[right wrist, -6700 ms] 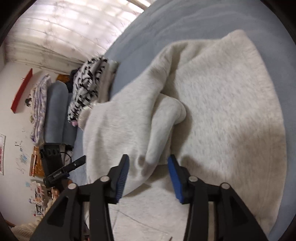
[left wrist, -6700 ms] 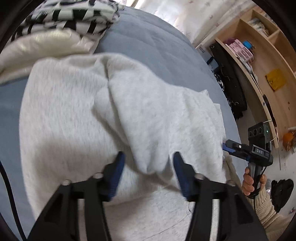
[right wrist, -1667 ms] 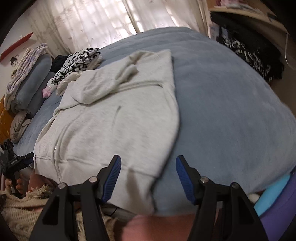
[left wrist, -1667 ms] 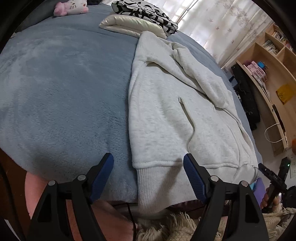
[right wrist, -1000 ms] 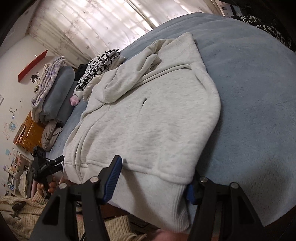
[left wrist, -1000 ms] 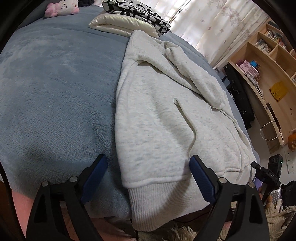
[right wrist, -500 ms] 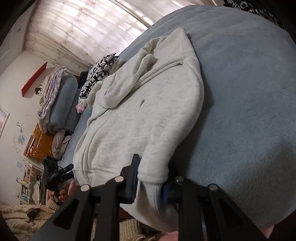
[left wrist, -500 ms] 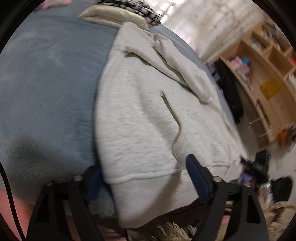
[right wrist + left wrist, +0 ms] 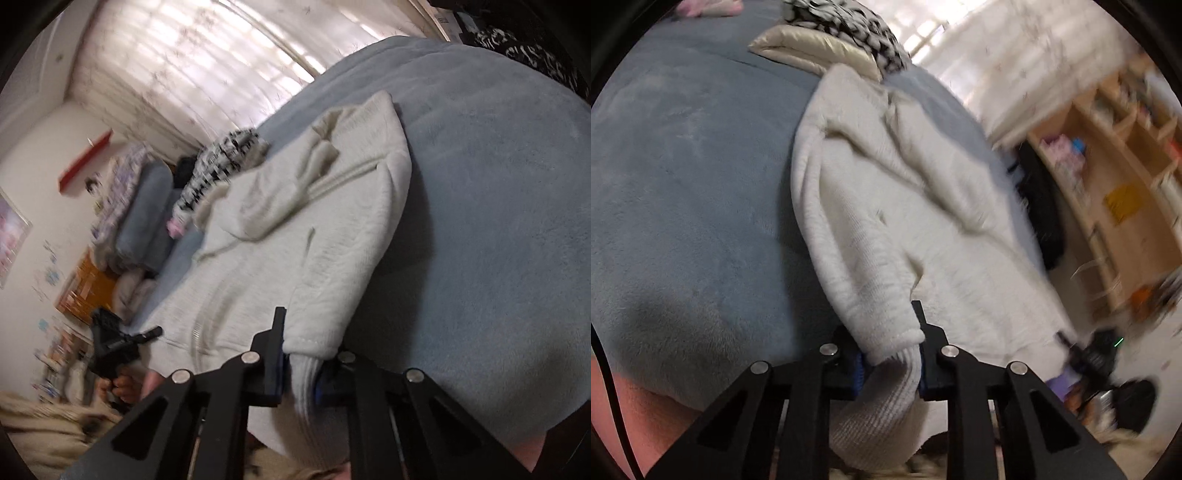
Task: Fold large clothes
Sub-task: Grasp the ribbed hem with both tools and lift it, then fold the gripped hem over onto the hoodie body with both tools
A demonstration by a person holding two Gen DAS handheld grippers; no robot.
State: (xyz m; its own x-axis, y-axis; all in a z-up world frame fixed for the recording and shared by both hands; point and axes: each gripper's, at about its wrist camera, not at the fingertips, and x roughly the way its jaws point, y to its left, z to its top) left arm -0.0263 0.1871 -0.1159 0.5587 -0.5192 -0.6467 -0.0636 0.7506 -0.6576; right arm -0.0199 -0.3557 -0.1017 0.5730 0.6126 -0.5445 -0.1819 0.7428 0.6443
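Observation:
A pale grey zip hoodie [image 9: 886, 206] lies front up along the blue blanket of the bed [image 9: 683, 184], hood and a folded sleeve at the far end. My left gripper [image 9: 890, 350] is closing its jaws on the near left corner of the ribbed hem [image 9: 886, 398], the pads pressing the cloth. In the right wrist view the hoodie [image 9: 295, 240] runs away from me, and my right gripper [image 9: 301, 354] is closing its jaws on the other hem corner [image 9: 306, 373]. Both corners are bunched and raised off the bed [image 9: 498, 221] at its edge.
A cream pillow [image 9: 812, 48] and a black-and-white patterned cloth [image 9: 849, 22] lie past the hood. Wooden shelves [image 9: 1108, 177] and a black bag [image 9: 1041, 206] stand to the right. Rolled bedding [image 9: 144, 221] lies at the far left. A person's leg [image 9: 628, 406] is below the bed edge.
Both grippers went from wide open around the hem corners to pinched on them. Both have risen a little, drawing the hem up off the bed edge.

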